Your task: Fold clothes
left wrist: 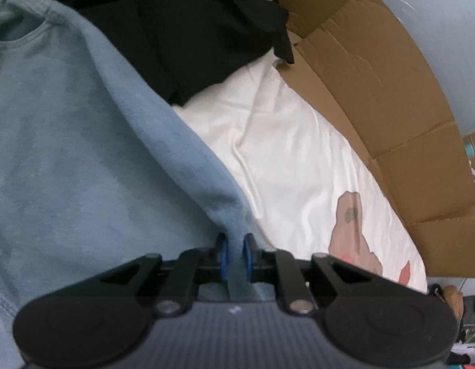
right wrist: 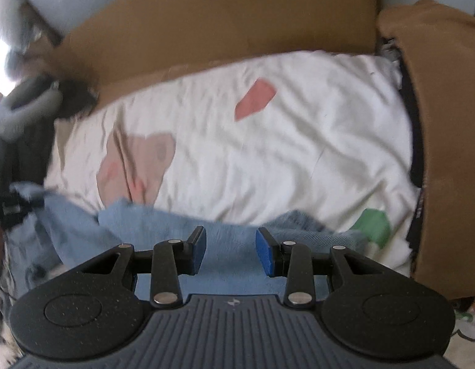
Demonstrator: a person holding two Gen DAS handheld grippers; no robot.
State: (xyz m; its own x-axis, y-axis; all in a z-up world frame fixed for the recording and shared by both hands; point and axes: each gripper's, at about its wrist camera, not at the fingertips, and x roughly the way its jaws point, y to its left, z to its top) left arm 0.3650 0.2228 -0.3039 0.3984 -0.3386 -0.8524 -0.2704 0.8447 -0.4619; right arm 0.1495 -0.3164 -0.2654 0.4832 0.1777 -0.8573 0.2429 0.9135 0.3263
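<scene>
Jaws on the left gripper (left wrist: pixel 234 253) pinch a fold of the blue shirt (left wrist: pixel 83 153) lying on the white bedsheet (left wrist: pixel 283 141); right gripper (right wrist: pixel 230 250) hangs half-open over it, holding nothing. Thin pinch, so that fold could slip mid-fold.

The left gripper (left wrist: pixel 235 253) has a ribbed blue-grey body, two round black discs at 7 and 5 o'clock, black linkage arms with silver rivets, and blue pads (left wrist: pixel 224 258). The right gripper (right wrist: pixel 230 250) is alike: blue pads (right wrist: pixel 266 253), a small white mark at 6 o'clock.
</scene>
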